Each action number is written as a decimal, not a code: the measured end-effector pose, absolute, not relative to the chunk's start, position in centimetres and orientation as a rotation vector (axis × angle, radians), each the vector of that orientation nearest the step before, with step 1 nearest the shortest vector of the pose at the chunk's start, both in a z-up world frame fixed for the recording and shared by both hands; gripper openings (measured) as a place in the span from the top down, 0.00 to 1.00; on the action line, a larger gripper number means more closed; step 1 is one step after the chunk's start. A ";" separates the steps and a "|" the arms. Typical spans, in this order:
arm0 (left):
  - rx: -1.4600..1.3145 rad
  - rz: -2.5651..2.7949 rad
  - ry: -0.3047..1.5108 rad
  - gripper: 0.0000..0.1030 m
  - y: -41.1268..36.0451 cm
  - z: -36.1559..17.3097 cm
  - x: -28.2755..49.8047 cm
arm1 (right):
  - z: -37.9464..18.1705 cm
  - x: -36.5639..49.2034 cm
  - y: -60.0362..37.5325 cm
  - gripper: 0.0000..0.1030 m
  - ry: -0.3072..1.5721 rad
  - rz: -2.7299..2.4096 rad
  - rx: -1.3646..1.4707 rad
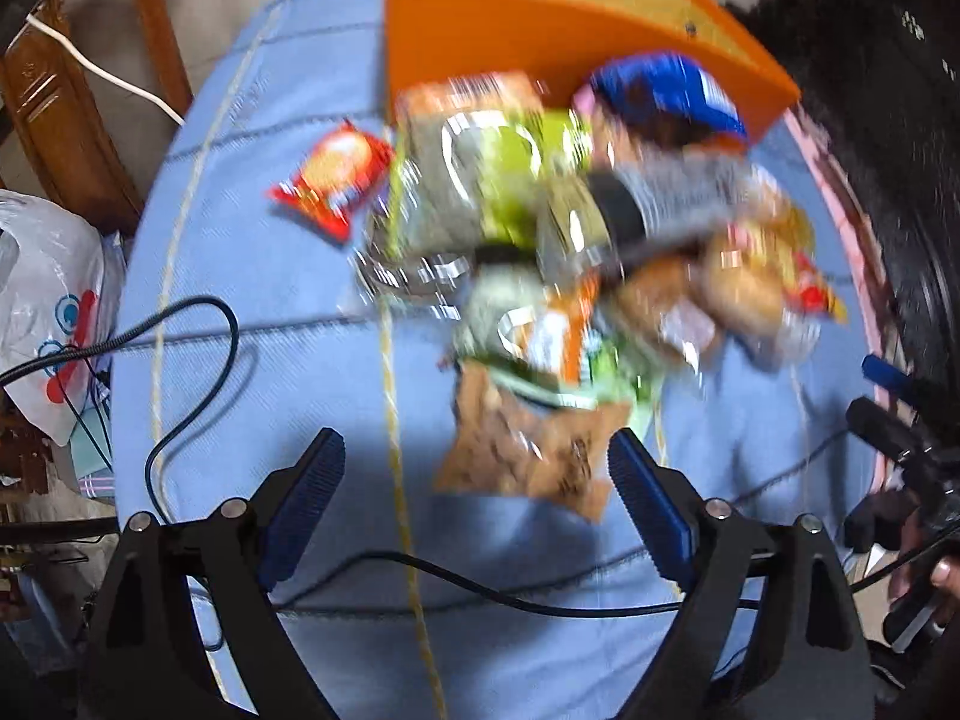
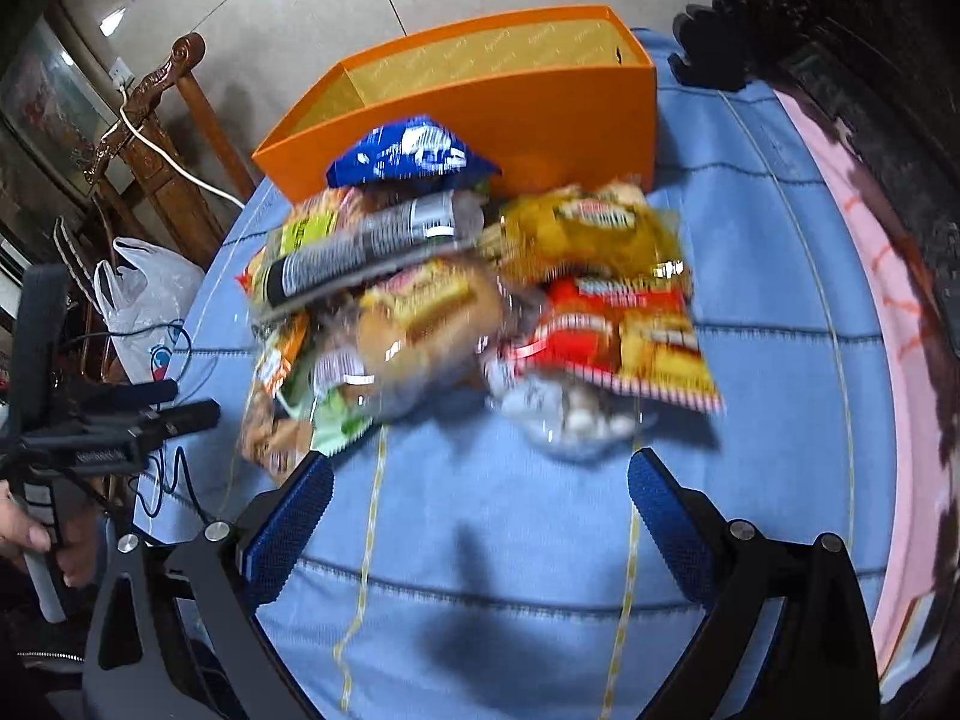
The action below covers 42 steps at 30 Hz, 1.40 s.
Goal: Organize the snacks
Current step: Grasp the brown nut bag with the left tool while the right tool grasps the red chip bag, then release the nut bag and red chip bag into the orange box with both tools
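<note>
A pile of snack packets lies on the blue cloth (image 1: 270, 312) in front of an empty orange box (image 1: 480, 30), which also shows in the right wrist view (image 2: 540, 114). A brown packet (image 1: 528, 450) lies nearest my left gripper (image 1: 474, 480), which is open and empty just short of it. A red packet (image 1: 336, 177) lies apart at the left. My right gripper (image 2: 480, 498) is open and empty, just short of a clear bag of white sweets (image 2: 564, 414). A blue packet (image 2: 414, 150), a grey tube (image 2: 372, 246), a yellow packet (image 2: 594, 228) and a red-yellow packet (image 2: 624, 336) lie in the pile.
A black cable (image 1: 198, 372) runs over the cloth at the left. A white plastic bag (image 1: 48, 300) and a wooden chair (image 2: 162, 138) stand beyond the table's left edge. A pink cloth edge (image 2: 870, 276) and dark furniture (image 2: 852, 30) bound the right side.
</note>
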<state>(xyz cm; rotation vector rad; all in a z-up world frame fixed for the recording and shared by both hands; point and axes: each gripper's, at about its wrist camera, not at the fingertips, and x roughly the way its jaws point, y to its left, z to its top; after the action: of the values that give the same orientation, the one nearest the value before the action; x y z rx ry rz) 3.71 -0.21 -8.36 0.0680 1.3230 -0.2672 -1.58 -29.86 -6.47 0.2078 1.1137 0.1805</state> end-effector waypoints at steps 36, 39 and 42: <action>0.061 -0.170 1.424 0.51 1.4 -13.9 2.7 | -13.8 8.5 -33.6 0.08 1.275 -0.025 0.224; 0.055 -0.169 1.425 0.52 0.9 -13.9 3.3 | -12.6 8.1 -33.5 0.27 1.258 -0.008 0.191; 0.007 -0.173 1.420 0.54 1.4 -13.2 3.6 | -10.5 6.3 -33.6 0.27 1.220 0.038 0.189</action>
<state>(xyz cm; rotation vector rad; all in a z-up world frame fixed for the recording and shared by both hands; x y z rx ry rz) 3.55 1.38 -13.20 0.0073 1.4197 -0.1731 6.34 -33.63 -10.52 0.1894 1.2204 0.0384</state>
